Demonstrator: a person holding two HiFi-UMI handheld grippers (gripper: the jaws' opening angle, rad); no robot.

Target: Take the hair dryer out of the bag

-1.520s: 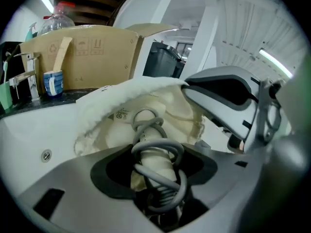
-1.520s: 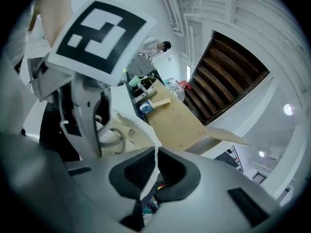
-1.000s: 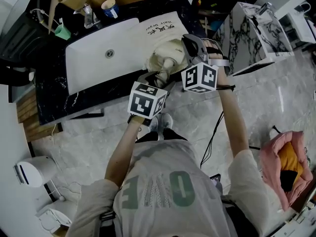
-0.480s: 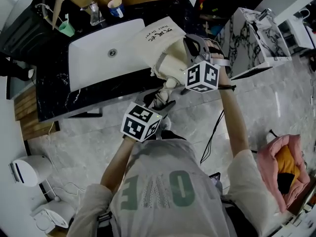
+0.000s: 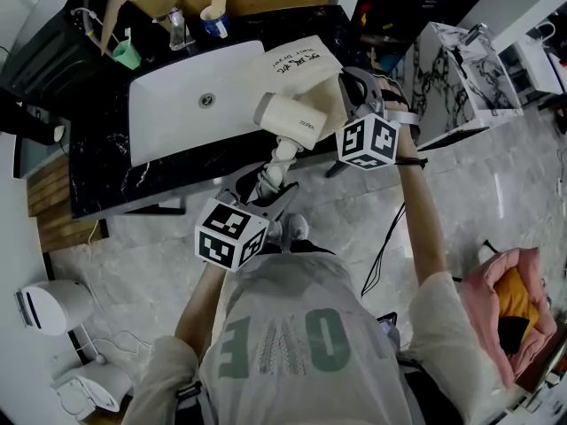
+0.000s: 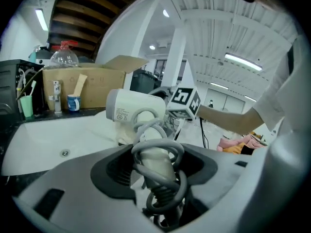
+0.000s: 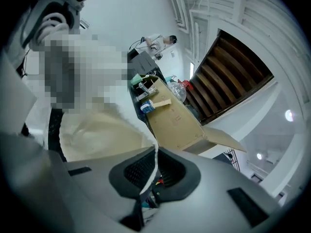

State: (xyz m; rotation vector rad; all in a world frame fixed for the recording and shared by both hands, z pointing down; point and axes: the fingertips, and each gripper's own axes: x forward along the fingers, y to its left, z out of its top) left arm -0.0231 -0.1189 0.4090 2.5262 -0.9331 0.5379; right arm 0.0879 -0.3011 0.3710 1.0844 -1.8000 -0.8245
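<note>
Both grippers loaded. Left gripper [image 6: 155, 166] clamped wide on hair dryer [image 5: 288, 120] handle, cord [image 6: 161, 148] coiled round it. Handle axis runs from jaws up toward counter [image 5: 106, 180]; barrel crosswise over its front edge, one end toward sink [image 5: 168, 122]. Dryer clear of bag [image 5: 301, 65] mouth, open floor [image 5: 354, 228] below. Right gripper [image 7: 149, 176] nearly closed, pinching bag rim, arm extended; left elbow tucked.

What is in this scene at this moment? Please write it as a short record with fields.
left gripper: shut on the handle of the hair dryer, with the cord coiled round it
right gripper: shut on the edge of the bag
hair dryer: held in the air in front of the bag, body outside it
bag: cream cloth, lying by the sink
</note>
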